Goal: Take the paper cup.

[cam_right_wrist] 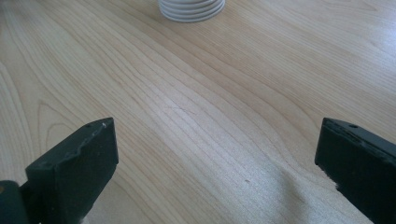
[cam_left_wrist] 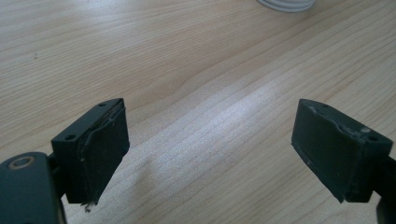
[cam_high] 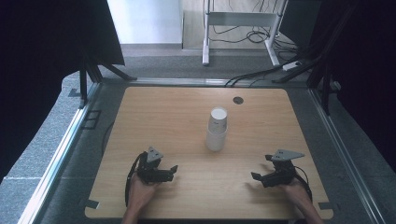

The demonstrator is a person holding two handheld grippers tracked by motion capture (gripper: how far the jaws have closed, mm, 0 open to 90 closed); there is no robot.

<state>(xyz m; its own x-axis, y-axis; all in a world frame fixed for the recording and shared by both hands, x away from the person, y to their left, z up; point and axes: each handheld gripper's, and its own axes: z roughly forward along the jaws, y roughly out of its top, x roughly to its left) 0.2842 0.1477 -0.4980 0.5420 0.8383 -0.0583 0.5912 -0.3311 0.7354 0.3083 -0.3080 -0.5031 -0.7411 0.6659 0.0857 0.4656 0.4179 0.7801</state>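
High view: cup stack (cam_high: 216, 129) stands well beyond both grippers' wide, empty jaws

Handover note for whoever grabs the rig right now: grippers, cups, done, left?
Left gripper: open, nothing between its jaws, low over the table at the near left.
Right gripper: open wide, holding nothing, near right.
Cups: white stack upside down at the table's middle, apart from both grippers. The top cup sits tilted on the stack.
Done: nothing gripped so far, by how things lie.
Left: likely reach in and take the stack; whether to unstack or move it, I cannot tell.
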